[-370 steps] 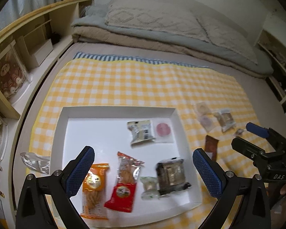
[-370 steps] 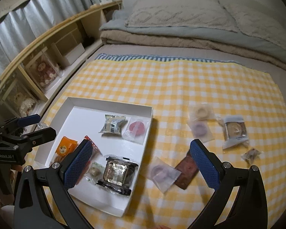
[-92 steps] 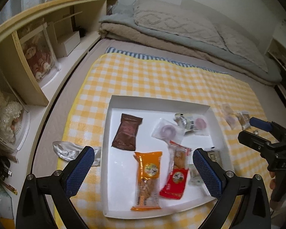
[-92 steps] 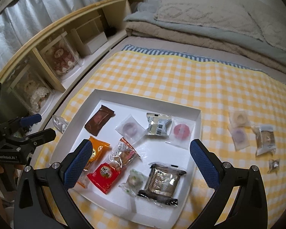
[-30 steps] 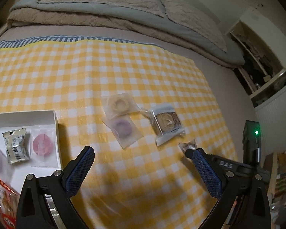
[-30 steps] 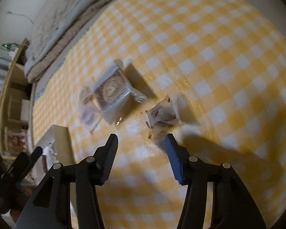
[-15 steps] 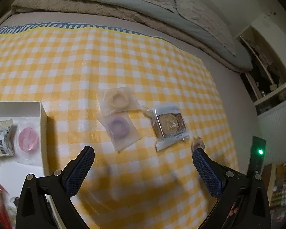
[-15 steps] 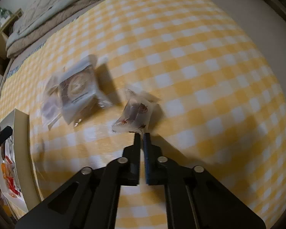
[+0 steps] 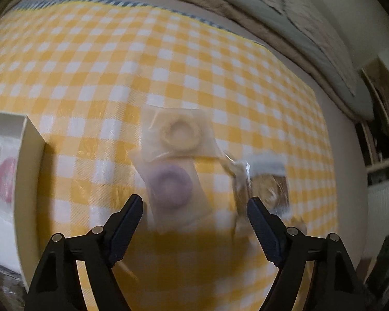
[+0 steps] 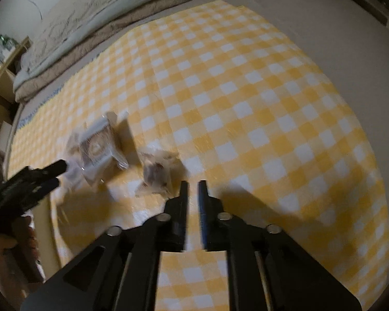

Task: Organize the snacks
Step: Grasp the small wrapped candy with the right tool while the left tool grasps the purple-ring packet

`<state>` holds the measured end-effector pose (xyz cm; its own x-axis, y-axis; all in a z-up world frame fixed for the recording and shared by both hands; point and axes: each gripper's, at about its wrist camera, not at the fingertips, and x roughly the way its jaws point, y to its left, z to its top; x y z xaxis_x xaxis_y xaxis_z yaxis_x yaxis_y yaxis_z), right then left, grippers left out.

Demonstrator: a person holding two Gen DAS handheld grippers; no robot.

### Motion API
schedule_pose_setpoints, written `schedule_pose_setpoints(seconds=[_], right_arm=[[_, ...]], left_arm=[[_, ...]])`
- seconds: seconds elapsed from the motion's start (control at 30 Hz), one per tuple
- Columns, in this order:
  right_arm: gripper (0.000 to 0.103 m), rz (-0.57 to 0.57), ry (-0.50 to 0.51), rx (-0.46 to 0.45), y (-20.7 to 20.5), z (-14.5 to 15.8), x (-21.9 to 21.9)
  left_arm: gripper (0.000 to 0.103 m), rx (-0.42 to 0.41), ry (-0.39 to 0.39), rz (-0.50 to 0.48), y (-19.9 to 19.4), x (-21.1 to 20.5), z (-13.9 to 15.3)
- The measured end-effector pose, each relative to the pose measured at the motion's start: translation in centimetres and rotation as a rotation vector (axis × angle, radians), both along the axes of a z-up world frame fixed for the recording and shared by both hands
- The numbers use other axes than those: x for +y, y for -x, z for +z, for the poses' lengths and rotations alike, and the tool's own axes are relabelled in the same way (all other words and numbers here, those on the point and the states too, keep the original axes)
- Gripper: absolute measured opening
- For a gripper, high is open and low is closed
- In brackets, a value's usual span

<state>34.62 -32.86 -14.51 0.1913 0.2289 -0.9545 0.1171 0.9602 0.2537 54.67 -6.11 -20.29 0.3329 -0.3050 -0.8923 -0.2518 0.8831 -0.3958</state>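
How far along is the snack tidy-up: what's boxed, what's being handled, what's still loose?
Boxed: the white box holds at least a pink ring pack. In hand: nothing. The left tongs, open and just closing, straddle the purple ring pack; the right tongs, nearly shut and just reopening, are empty beside the small candy. Loose: the cream ring pack and the cookie pack.

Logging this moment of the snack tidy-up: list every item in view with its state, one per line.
Left gripper: open, jaws just closing in, purple ring packet between them, not gripped.
Right gripper: slightly open, just reopened, empty.
Purple ring packet: flat on the cloth.
Cream ring packet: on the cloth, overlapping the purple one.
Small candy: loose on the cloth.
White tray: holds a pink ring packet.
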Motion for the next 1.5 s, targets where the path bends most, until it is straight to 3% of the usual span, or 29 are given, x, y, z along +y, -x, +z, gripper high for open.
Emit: schedule_pose_setpoints(seconds=[0.03, 0.1, 0.47, 0.57, 0.6, 0.73, 1.03, 1.3, 1.5], right_arm=[[0.037, -0.011, -0.013, 0.003, -0.3, -0.1, 0.3], [0.049, -0.025, -0.032, 0.007, -0.5, -0.4, 0.9], [0.05, -0.075, -0.025, 0.096, -3.1, -3.8, 3.5], [0.039, -0.062, -0.005, 0.104, -3.0, -4.1, 3.7], [0.028, -0.054, -0.003, 0.108, -2.9, -4.1, 3.8], [0.026, -0.025, 0.023, 0.101, -2.5, -3.7, 4.5], [0.026, 0.013, 0.021, 0.024, -1.9, -1.0, 5.5], [0.026, 0.03, 0.034, -0.069, -1.3, 2.6, 6.3], [0.026, 0.075, 0.049, -0.168, 0.0, 6.7, 8.0]], left_arm=[[0.08, 0.005, 0.001, 0.013, -0.1, 0.1, -0.2], [0.08, 0.019, 0.004, 0.045, -0.6, 0.2, -1.0], [0.079, 0.013, -0.161, -0.016, -1.9, -2.3, -1.7], [0.066, 0.013, -0.228, -0.022, -1.7, -3.1, -1.7], [0.062, 0.016, -0.252, -0.03, -1.7, -3.5, -1.8], [0.048, 0.026, -0.329, -0.052, -1.6, -4.7, -1.8], [0.042, -0.008, -0.218, -0.066, -1.2, -2.5, -0.2], [0.041, -0.14, -0.199, -0.111, 2.1, -1.5, 5.7], [0.041, -0.243, -0.168, -0.124, 6.5, 1.5, 12.1]])
